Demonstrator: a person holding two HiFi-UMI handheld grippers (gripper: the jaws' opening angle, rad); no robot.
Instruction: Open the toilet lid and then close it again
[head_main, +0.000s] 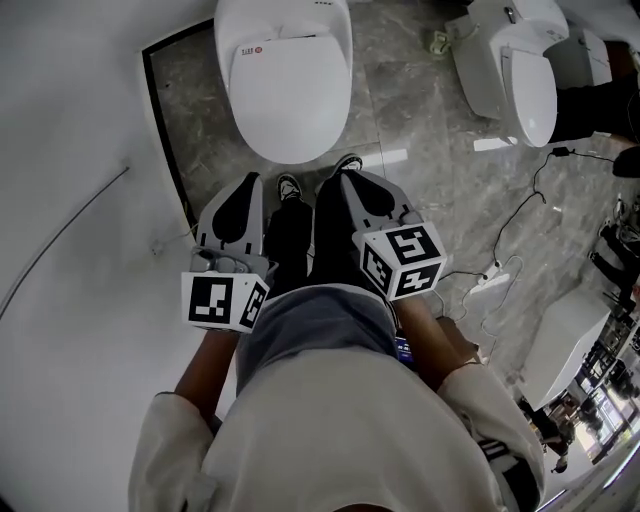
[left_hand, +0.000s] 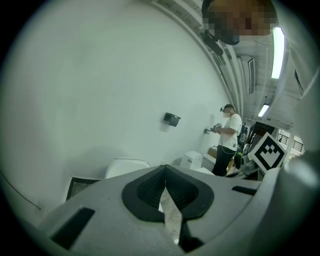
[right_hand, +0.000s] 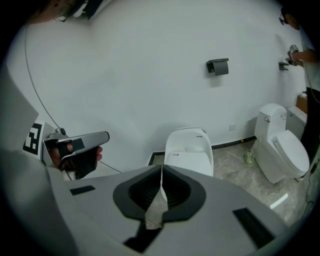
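Left tool (head_main: 244, 183) jaws together, nothing between them; right tool (head_main: 346, 178) also pressed together and empty. Both sit mid-frame in the head view, side by side, tips pointing up-frame, apart from everything. Person's black shoes (head_main: 290, 186) just past the tips, on grey marble floor (head_main: 400, 110). Toilet (head_main: 285, 150) top centre of the head view, toilet lid (head_main: 288, 90) down flat over the bowl; in the right gripper view it's dead centre just above the jaw tips, well apart from them. Nothing between tools and lid, straight path is open. White wall (head_main: 70, 150) fills the left side of the frame, thin cable (head_main: 60, 240) running across it; black floor border (head_main: 163, 130) runs along the toilet's left edge, so tight on that side. Paper holder (right_hand: 218, 66) on the wall, upper right of the toilet. Second toilet (head_main: 510, 60) upper right, well apart, small greenish thing (head_main: 438, 42) on the floor between the two. White cables (head_main: 505, 270) looped on the floor at right, more white fixtures at the lower right edge. Another person (left_hand: 227, 140) stands far off, right of centre in the left gripper view. Open floor right of the toilet.
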